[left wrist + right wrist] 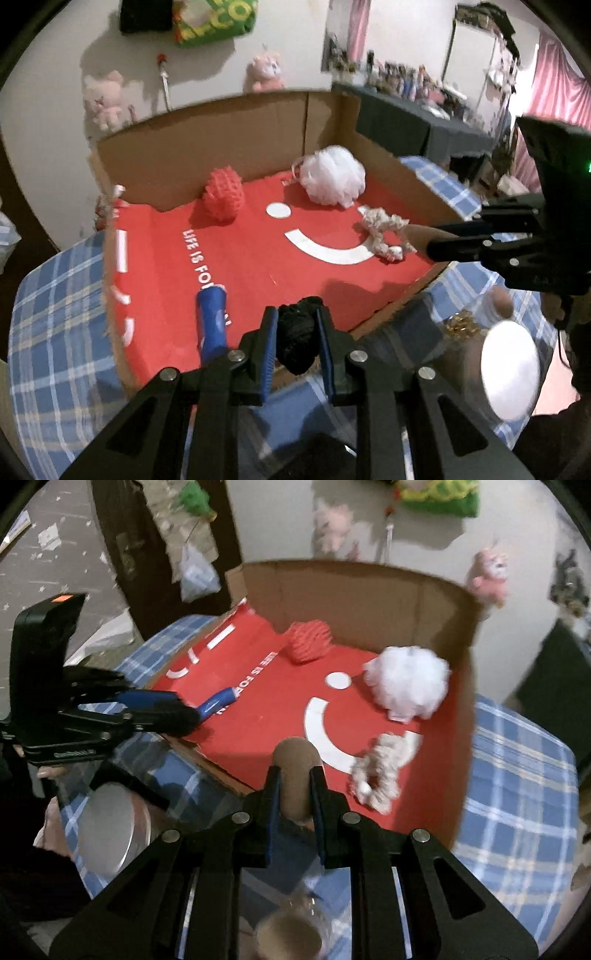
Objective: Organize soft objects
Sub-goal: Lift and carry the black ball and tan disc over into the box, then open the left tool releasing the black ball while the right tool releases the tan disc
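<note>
The black soft bundle (298, 341) sat pinched between the pads of my left gripper (297, 345), hanging at the near edge of the cardboard box (236, 147), not yet over its red floor (258, 266). The tan soft piece (295, 779) was clamped the same way in my right gripper (295, 786), jaws pressed onto it, just short of the box rim.

Ahead of the left jaws lay a blue tube (211, 321), close on their left side; further ahead lay a red spiky ball (223, 195) and a white puff (332, 179). A pale knotted scrunchie (376, 775) lay just right of the right jaws.

My judgement was that each load should go well past the rim before release. I meant to aim for bare red floor, clear of tube and scrunchie, and to open low so nothing rolled.
</note>
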`<state>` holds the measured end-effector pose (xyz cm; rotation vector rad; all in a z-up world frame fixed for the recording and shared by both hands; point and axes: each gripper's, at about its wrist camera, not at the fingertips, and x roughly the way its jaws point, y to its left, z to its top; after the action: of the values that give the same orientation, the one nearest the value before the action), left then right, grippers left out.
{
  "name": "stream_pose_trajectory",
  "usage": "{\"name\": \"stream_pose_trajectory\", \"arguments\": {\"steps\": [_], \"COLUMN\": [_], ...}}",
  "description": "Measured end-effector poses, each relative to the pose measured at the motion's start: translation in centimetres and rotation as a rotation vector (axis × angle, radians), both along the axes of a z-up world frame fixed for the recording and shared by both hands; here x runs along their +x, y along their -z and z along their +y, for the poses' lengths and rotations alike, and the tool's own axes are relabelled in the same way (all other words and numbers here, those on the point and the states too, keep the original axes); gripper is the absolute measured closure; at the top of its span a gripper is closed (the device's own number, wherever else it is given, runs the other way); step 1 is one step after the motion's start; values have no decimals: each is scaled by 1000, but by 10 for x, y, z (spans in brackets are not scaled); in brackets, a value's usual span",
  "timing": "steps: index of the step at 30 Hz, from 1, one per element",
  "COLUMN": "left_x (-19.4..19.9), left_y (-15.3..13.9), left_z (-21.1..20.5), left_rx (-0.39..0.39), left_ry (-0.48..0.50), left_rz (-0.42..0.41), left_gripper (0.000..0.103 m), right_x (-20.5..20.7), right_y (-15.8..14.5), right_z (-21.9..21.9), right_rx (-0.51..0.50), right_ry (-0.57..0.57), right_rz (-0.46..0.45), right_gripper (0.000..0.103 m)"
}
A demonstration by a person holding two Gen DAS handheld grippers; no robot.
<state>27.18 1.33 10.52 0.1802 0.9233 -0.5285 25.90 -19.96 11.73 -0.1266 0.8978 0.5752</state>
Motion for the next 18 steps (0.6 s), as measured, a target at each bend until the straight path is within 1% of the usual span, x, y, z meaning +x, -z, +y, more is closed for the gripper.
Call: {"name": "stream_pose_trajectory", "arguments": {"steps": [2, 5, 9, 12, 18], "left_x": [14, 31, 46, 51, 56], "left_y": [5, 13, 24, 32, 41], "left_z": [-6, -13, -22, -28, -31], "left_rx": [-2, 17, 35, 59, 81], "left_ry": [25, 36, 48, 62, 59], "left_rz": [35, 71, 117, 139, 158], "left_gripper": [81, 80, 80, 80, 79], "right_x": [14, 33, 56, 68, 75], "right_y": [5, 15, 31, 42, 51], "right_z": [8, 21, 34, 40, 47], "right_rx": [-8, -33, -72, -114, -160], "right_ry": [-44, -109, -136, -141, -163], "right_rz": [51, 131, 204, 237, 254], "right_gripper": [86, 86, 86, 85, 85]}}
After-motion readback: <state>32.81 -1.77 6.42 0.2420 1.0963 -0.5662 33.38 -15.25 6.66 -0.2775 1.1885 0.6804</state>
